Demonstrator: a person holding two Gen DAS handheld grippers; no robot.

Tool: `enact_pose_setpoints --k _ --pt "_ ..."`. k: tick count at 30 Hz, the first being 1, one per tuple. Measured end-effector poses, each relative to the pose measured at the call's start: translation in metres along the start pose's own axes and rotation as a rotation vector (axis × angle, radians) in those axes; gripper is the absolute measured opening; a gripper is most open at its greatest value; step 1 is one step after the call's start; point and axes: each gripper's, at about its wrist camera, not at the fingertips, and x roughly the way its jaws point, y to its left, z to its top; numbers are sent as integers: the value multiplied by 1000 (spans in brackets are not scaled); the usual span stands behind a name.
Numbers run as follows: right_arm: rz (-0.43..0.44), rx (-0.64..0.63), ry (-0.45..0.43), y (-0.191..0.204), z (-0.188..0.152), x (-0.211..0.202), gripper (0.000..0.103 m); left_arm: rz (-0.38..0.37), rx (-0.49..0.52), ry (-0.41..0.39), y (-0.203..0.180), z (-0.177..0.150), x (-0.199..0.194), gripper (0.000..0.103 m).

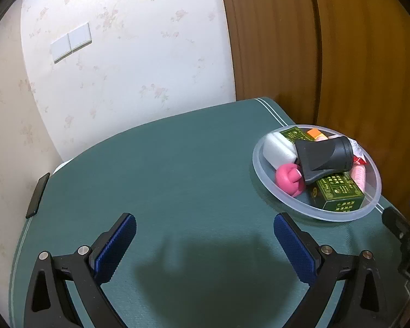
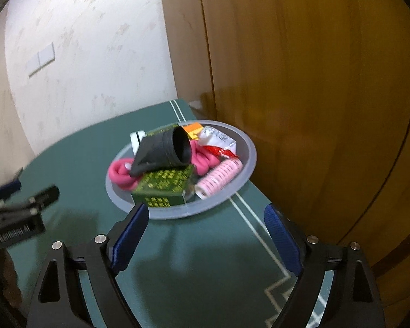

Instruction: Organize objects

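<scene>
A clear plastic bowl [image 1: 284, 191] [image 2: 246, 142] sits on the green table near the wooden door. It holds a black hair-dryer nozzle [image 1: 325, 158] [image 2: 164, 153], a green box [image 1: 339, 194] [image 2: 164, 186], a pink coiled item [image 1: 288, 179] [image 2: 120, 176], a white sponge [image 1: 277, 150], a pink-and-white roll [image 2: 221, 177], an orange box [image 1: 315, 134] and a red-and-white packet [image 2: 218, 142]. My left gripper [image 1: 205, 227] is open and empty over bare table, left of the bowl. My right gripper [image 2: 206, 216] is open and empty, just in front of the bowl.
The green mat [image 1: 164, 169] covers the table. A black phone-like slab [image 1: 37, 195] lies at its left edge. A floral wall with a switch plate [image 1: 71, 42] is behind. A wooden door [image 2: 314, 82] stands right of the table. The left gripper also shows in the right wrist view [image 2: 22, 205].
</scene>
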Motion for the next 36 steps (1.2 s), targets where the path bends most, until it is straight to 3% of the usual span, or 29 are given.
enact_pose_setpoints --k 4,10,27,36 --pt "-49 -35 6 -3 -5 -2 97 -12 2 -3 -3 0 -3 103" --pt "-52 -66 4 -1 -5 -3 103 -28 10 -11 -9 -1 -7 103" --pt "-69 -114 9 1 -5 3 103 -99 10 10 -15 -4 -8 103" --pt "-80 -125 2 3 -5 0 103 -99 16 8 -17 -6 -9 103"
